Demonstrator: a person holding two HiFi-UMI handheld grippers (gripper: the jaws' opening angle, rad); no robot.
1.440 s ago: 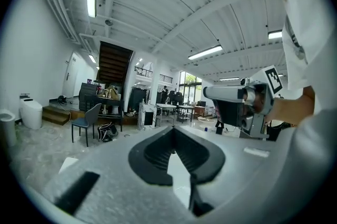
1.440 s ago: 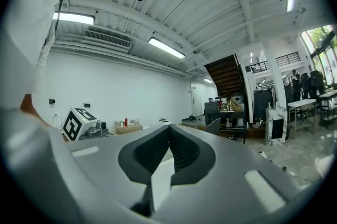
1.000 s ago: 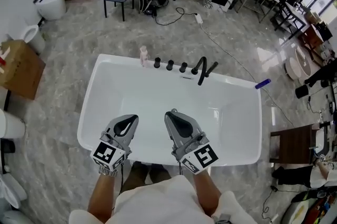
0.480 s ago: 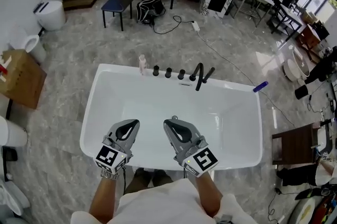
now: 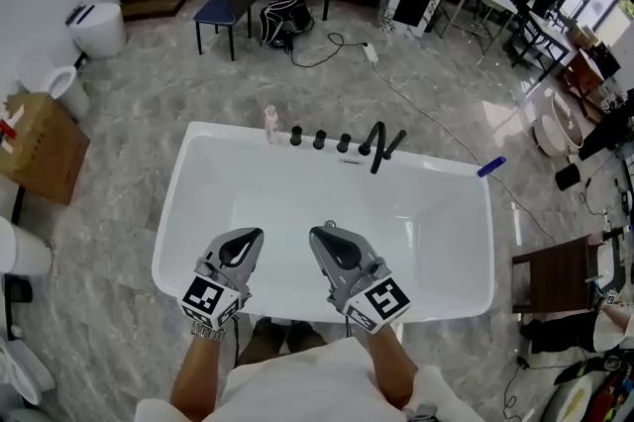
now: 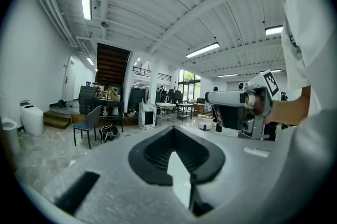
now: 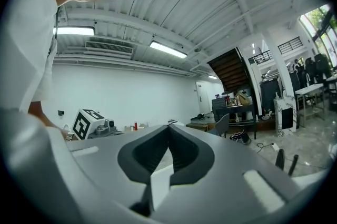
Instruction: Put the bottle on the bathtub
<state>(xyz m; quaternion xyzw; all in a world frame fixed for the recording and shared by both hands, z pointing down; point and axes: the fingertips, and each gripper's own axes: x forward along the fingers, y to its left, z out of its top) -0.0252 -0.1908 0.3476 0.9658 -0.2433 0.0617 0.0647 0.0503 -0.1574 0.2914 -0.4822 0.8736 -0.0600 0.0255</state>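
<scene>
Left gripper: jaws together, tips meeting, nothing between them. It points across the tub.

Right gripper: jaws closed tip to tip, nothing held. It is just beside the left one, and the two sets of tips stay apart.

Tub: white. Both sets of fingertips hang over its basin, close to the near rim where the person stands. Ahead of and below the tips only the white inner wall and floor of the tub show.

Bottle: small, pale pink and upright on the tub's far rim, towards its left end. It is well apart from both grippers, straight across the basin and more in line with the left fingertips than the right. Neither gripper touches it.

Knobs: three black ones in a row on the far rim, just right of the bottle and across the basin from the right fingertips.

Spout: black, beside the knobs, bending over the basin.

Blue thing: small, on the far right corner of the rim, well off to the right of the right fingertips. I cannot tell what it is.

Box: brown cardboard on the floor, well to the left of the left gripper. Its contents cannot be made out.
</scene>
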